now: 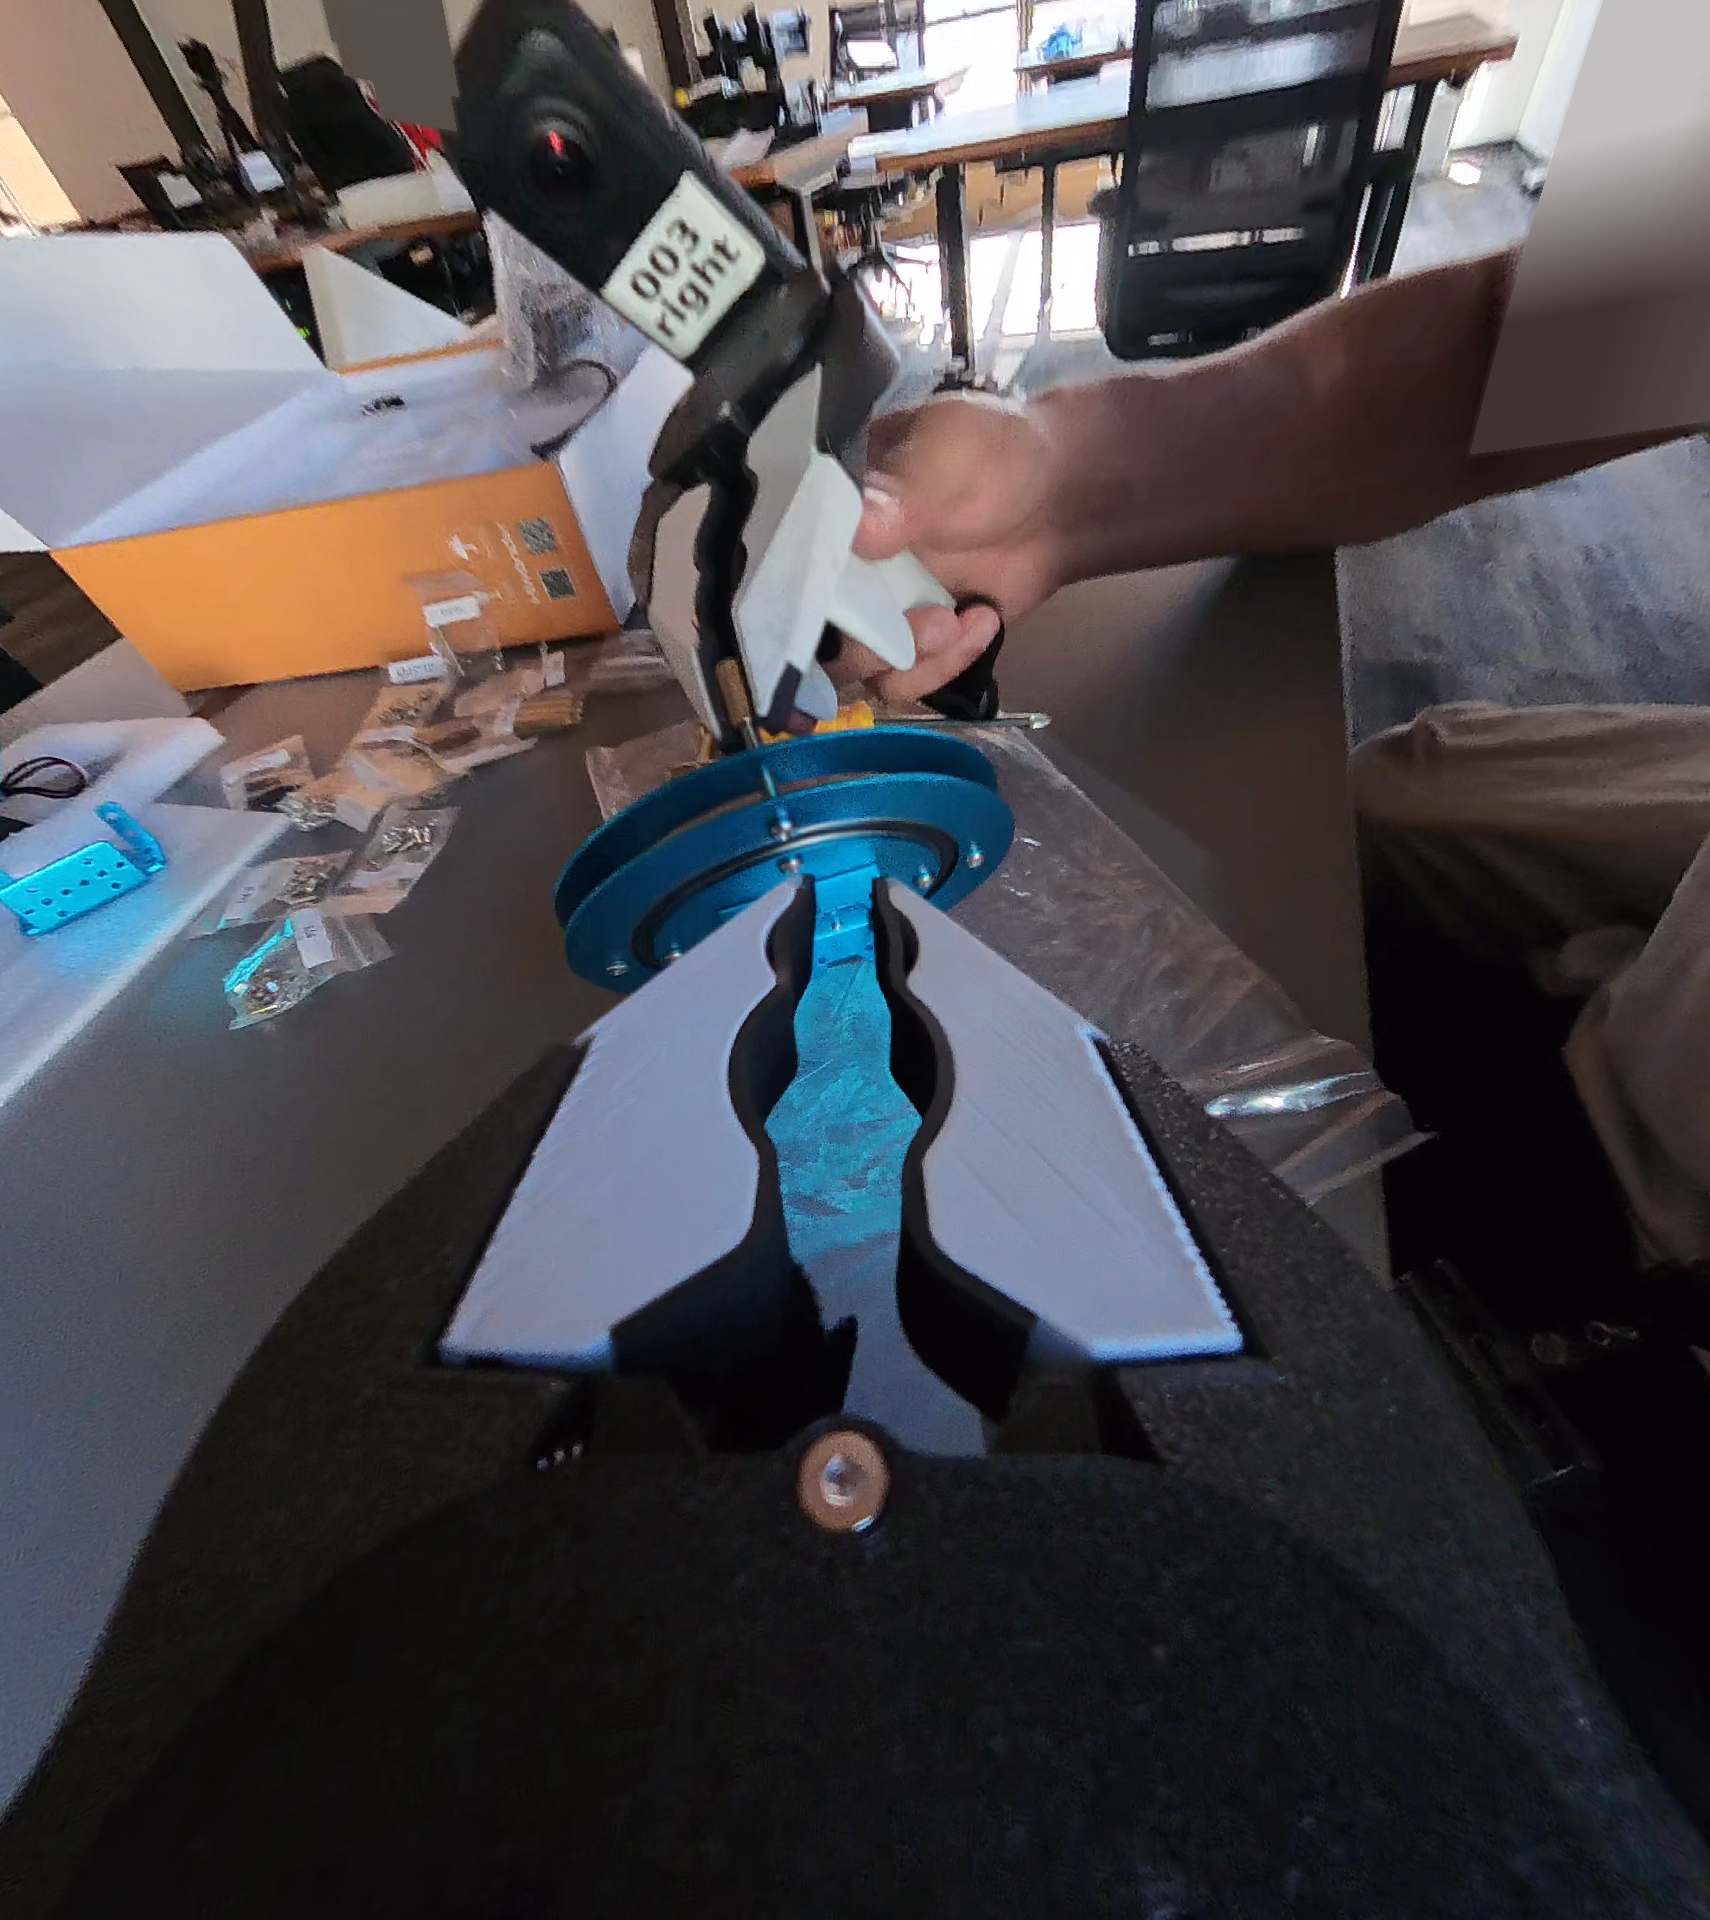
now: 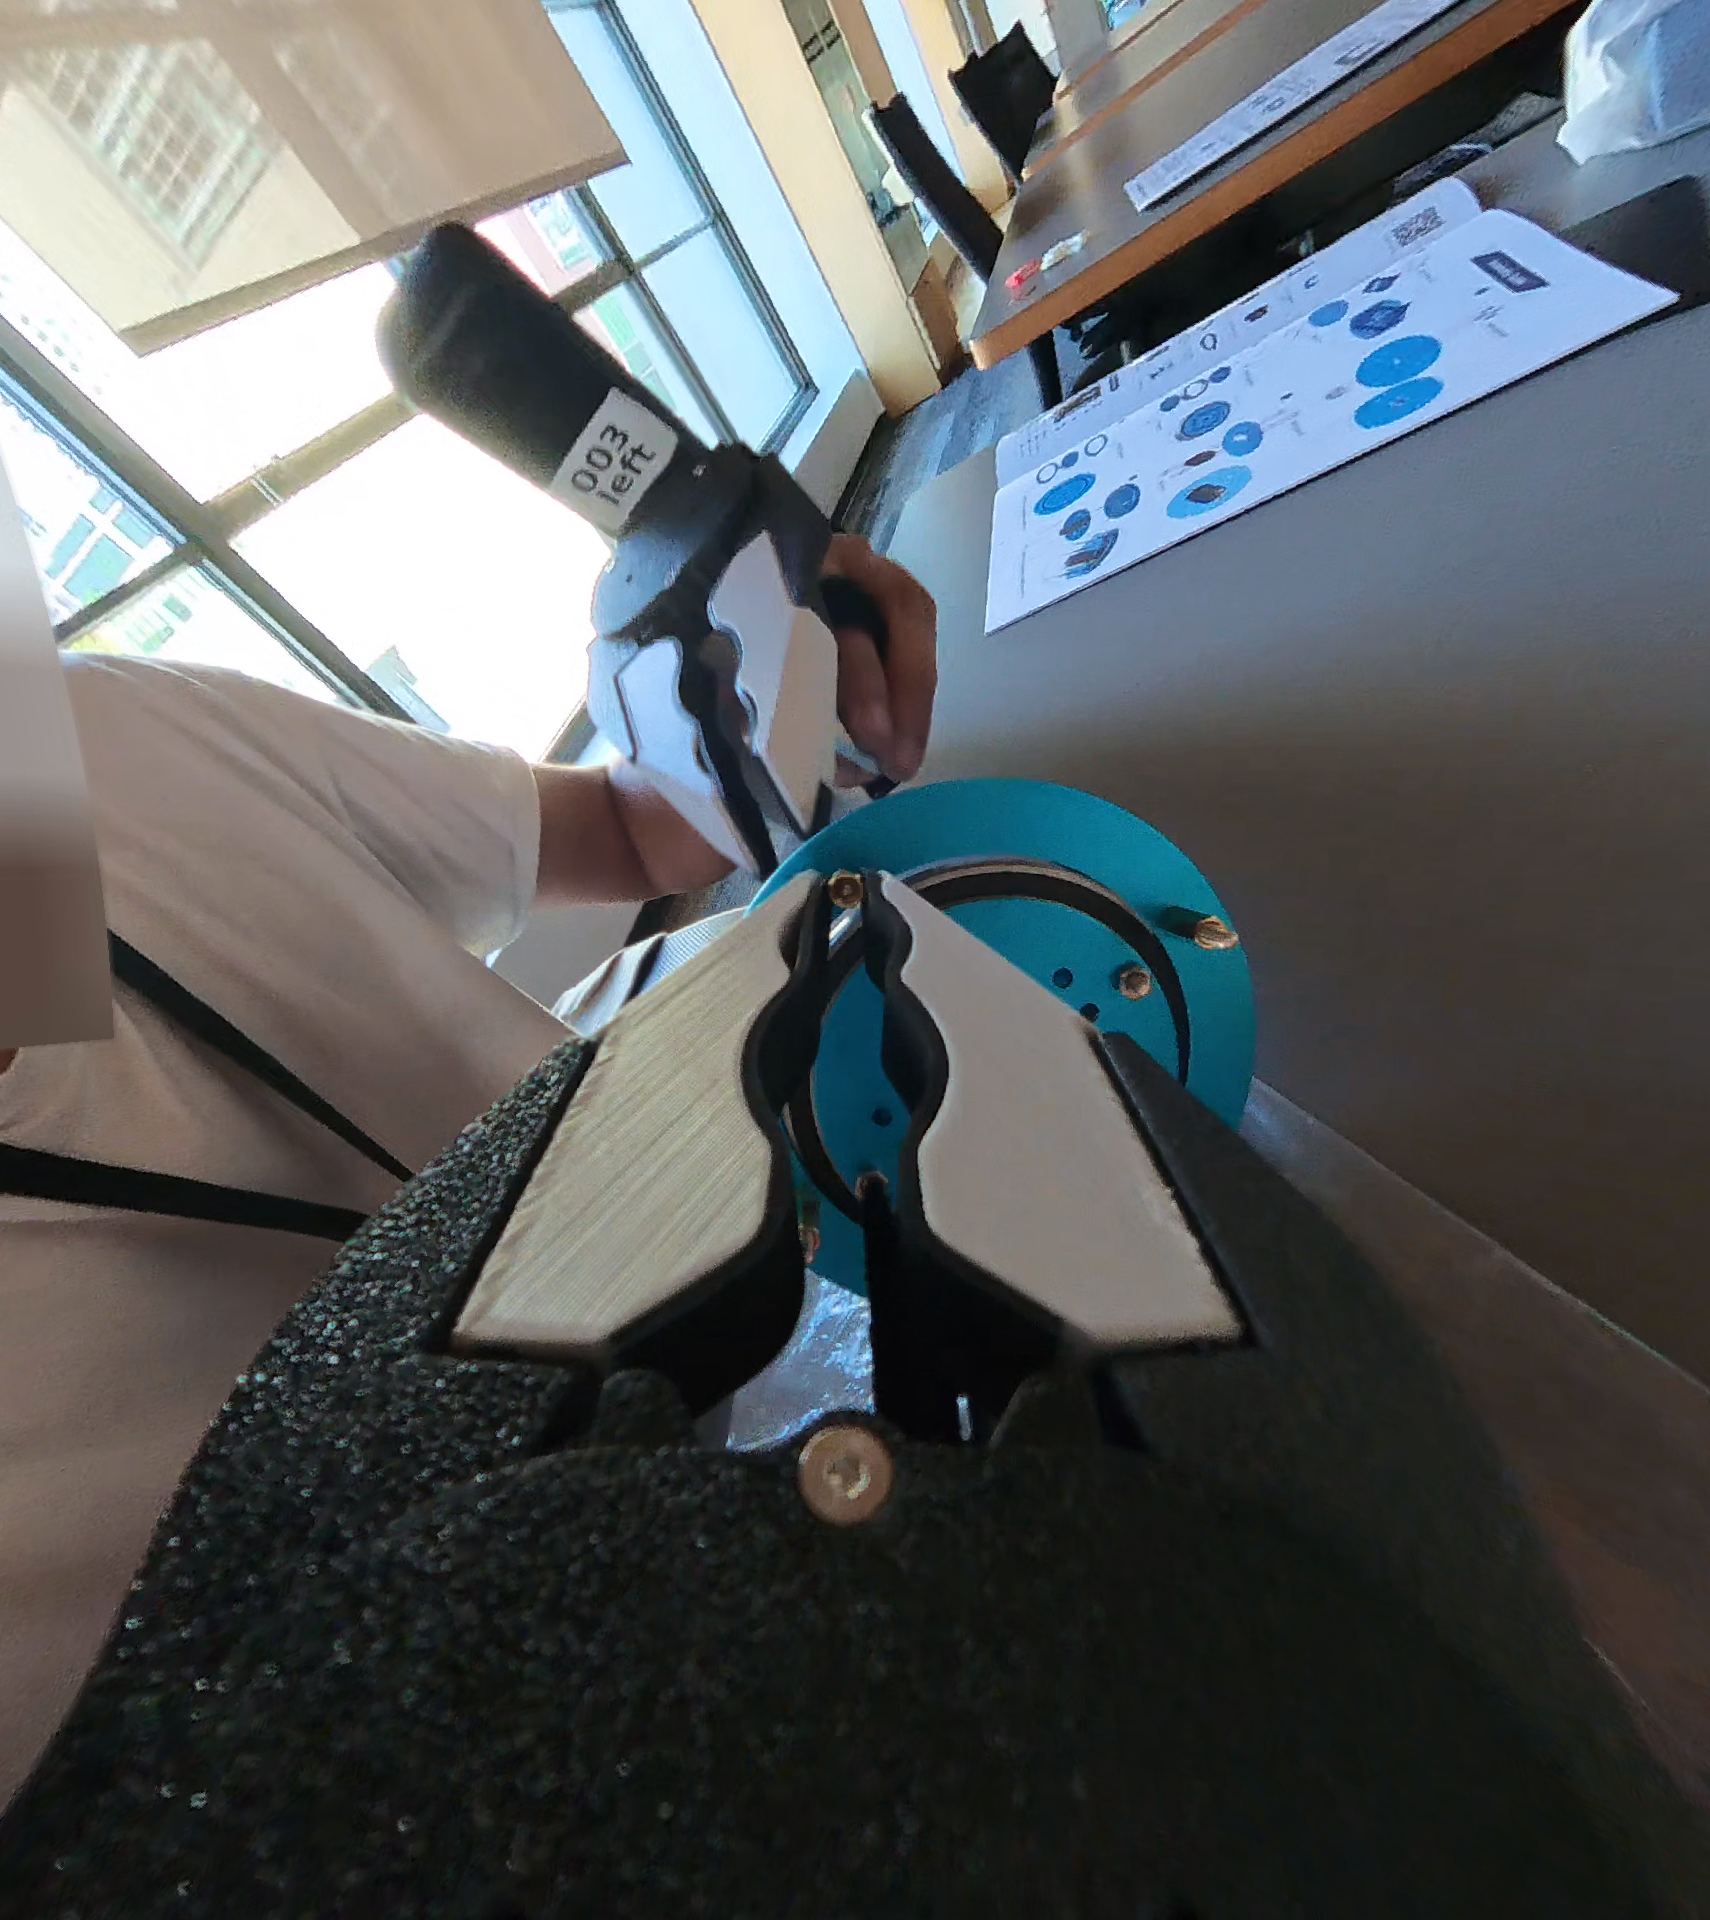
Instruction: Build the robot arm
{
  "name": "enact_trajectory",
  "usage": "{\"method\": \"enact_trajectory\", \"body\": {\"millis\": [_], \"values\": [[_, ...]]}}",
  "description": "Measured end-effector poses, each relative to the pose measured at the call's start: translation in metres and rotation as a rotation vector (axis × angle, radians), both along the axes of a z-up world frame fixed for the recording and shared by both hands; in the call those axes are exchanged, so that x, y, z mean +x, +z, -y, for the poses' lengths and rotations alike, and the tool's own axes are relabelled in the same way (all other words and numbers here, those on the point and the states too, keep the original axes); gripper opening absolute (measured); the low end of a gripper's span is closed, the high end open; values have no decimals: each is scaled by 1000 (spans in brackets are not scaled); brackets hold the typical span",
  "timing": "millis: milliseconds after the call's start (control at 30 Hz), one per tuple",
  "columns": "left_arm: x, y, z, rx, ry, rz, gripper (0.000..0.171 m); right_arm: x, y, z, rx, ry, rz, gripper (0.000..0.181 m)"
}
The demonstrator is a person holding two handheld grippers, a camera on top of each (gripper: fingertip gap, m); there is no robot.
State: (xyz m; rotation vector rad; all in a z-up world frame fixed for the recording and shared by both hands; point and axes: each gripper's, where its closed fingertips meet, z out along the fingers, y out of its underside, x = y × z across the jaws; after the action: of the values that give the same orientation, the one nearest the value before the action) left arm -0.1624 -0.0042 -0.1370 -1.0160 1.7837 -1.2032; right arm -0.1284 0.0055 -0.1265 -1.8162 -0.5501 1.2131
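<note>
**Tools, 2.**
- Left tool (image 1: 835, 896): tips pressed onto a blue tab (image 1: 846, 928) that sticks out from the blue disc assembly (image 1: 892, 821) at 12 o'clock in the left wrist view. 1 white sticker on its body.
- Right tool (image 2: 846, 896): tips pinch 1 brass standoff (image 2: 844, 888) at the assembly's rim, coming in from the far side. 1 white sticker with printing.
- 1 hand (image 1: 965, 530) on the right tool's grip.

**Blue disc assembly, 1.**
- 2 discs stacked with a gap, held above the table (image 1: 155, 1195) edge between the 2 tools.
- 3 brass standoffs show clearly in the right wrist view. A possible 4th at 7 o'clock is mostly hidden by a finger.

**On the table.**
- 1 orange-and-white box (image 1: 331, 592), flaps open, at 10 o'clock, with square codes on its side.
- Small clear hardware bags (image 1: 300, 951), several, overlapping, so the count is uncertain.
- 1 blue perforated bracket (image 1: 87, 873) at 9 o'clock.
- 1 crumpled clear plastic sheet (image 1: 1142, 935).
- 1 open instruction sheet (image 2: 1298, 405) with blue part drawings at 2 o'clock, its print too small to read.
- 1 yellow-handled screwdriver (image 1: 1022, 717), mostly hidden behind the right tool.
</note>
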Motion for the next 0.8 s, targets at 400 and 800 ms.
{"method": "enact_trajectory", "body": {"millis": [400,800], "values": [[48,-1,-22,60,-105,-58,12,20,0,-4,88,-80,35,6],[52,2,-14,-40,-239,3,11,21,-2,-2,414,-106,390,4]]}}
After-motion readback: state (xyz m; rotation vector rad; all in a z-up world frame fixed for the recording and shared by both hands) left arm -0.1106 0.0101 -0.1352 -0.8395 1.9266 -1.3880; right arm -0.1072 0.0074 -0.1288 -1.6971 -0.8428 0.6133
